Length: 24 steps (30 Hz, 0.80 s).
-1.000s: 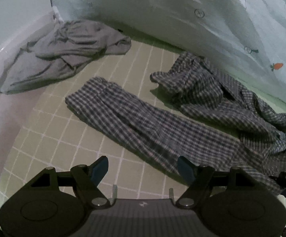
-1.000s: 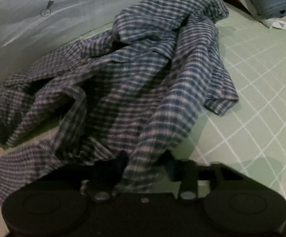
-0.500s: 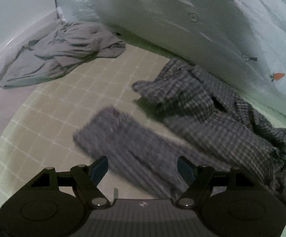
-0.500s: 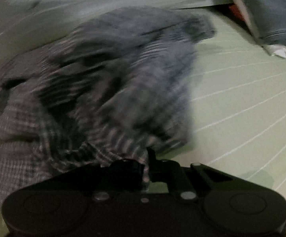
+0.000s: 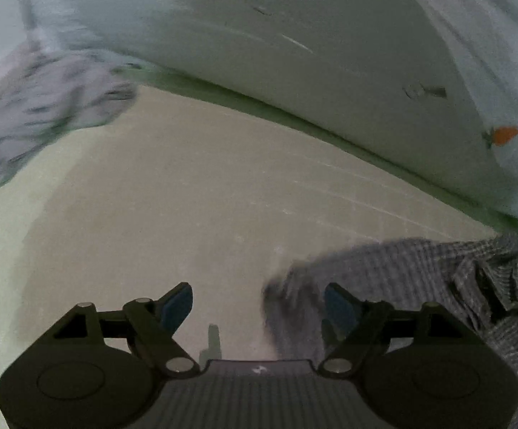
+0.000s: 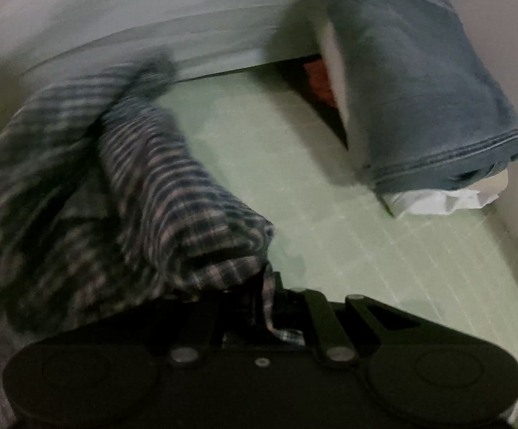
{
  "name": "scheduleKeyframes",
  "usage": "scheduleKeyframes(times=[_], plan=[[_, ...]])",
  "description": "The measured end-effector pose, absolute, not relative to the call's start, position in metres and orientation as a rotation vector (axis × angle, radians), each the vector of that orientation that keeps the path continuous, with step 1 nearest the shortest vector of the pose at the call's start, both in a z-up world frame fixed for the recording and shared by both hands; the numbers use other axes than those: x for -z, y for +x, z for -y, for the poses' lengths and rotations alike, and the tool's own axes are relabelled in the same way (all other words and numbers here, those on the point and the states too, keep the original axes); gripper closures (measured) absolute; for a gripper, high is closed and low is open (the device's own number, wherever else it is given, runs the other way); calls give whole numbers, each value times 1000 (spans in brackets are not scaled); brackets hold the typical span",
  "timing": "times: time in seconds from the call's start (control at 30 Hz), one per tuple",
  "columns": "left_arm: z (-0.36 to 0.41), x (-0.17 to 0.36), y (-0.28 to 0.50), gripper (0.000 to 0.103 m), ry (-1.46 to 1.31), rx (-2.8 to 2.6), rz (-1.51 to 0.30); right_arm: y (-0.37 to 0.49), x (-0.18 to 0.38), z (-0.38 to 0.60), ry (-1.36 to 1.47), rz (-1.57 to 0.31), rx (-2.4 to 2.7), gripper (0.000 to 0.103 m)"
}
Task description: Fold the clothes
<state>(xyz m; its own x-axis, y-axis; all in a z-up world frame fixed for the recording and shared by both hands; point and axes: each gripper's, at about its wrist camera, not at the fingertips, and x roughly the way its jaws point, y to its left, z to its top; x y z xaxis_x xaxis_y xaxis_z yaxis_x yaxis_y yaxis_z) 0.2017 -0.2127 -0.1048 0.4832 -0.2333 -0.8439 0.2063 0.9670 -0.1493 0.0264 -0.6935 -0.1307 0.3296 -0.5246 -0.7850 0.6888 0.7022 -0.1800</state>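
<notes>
right wrist view: i'm dragging the checked shirt (image 6: 173, 193) across the bed by one pinched edge.
my right claw (image 6: 264, 296) is clamping shut on a fold of the shirt's hem, where a second ago it was only closing around the cloth, and the garment is now bunching and trailing behind it over the green gridded sheet (image 6: 348, 214), toward the folded jeans (image 6: 420, 89) by the wall. in the left wrist view my left claw (image 5: 259, 304) is hanging wide open with its jaws still spreading and nothing pressed between them; only a blurred end of the shirt is showing at its right finger, and the sheet that the shirt covered before is lying bare, with the grey garment (image 5: 40, 107) off at the far left. i'm judging that the shirt is being repositioned, not yet folded; it is needing spreading flat next.
</notes>
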Motion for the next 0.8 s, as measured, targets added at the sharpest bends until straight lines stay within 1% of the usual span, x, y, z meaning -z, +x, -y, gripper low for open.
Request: scheduleKeyframes(times=[0.17,0.23,0.27,0.3,0.33,0.37,0.4,0.43,0.5,0.7,0.8], plan=[[271,124,232,22,84,434,-1076,56,150,704,268,-955,825,95],[283,132,234,26,122,480,-1093,65,153,695,192,-961,831,95],[286,136,234,36,132,493,-1102,68,154,690,164,-965,830,95],[287,140,232,53,136,499,-1110,70,155,686,137,-969,828,95],[288,143,231,63,141,505,-1117,73,156,681,109,-972,825,95],[289,146,229,82,146,510,-1124,75,156,678,103,-973,819,95],[288,148,228,96,149,518,-1129,76,155,675,99,-974,811,95],[285,149,225,100,149,530,-1130,77,154,673,101,-973,802,95],[274,150,221,101,119,536,-1139,81,152,664,100,-972,779,95],[222,145,176,101,76,453,-1156,93,141,613,67,-949,645,95],[180,143,147,101,23,370,-1176,95,136,573,38,-936,553,95]])
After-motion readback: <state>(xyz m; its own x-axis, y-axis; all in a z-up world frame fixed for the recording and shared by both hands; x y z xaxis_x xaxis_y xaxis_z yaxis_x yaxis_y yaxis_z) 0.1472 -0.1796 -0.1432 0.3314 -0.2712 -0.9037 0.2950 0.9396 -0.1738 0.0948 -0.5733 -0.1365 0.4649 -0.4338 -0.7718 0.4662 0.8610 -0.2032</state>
